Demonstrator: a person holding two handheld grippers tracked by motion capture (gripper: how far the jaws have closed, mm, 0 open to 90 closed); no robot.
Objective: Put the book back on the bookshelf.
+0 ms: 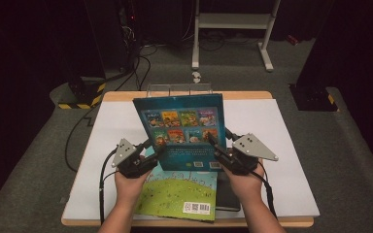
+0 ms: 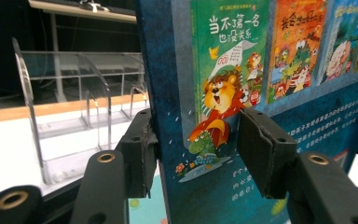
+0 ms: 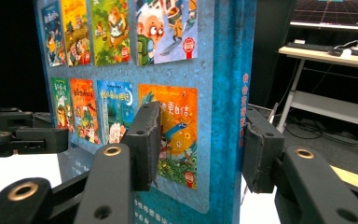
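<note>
Two hands come in from the bottom edge, each with tongs on the blue book (image 1: 182, 131) — left tongs (image 1: 156, 151) clamp its left edge, right tongs (image 1: 217, 150) its spine side. It is raised off the white counter (image 1: 272, 145), back cover facing the person, above a green book (image 1: 179, 191) — a clear rack (image 1: 178, 89) stands behind.

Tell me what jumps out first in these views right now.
A blue picture book stands raised above mid-table, back cover with its grid of small cover pictures facing the person, the left gripper on its left edge and the right gripper on its right. Under it a green picture book lies flat at the near edge. Behind, a clear acrylic rack waits at the far edge of the table.
</note>
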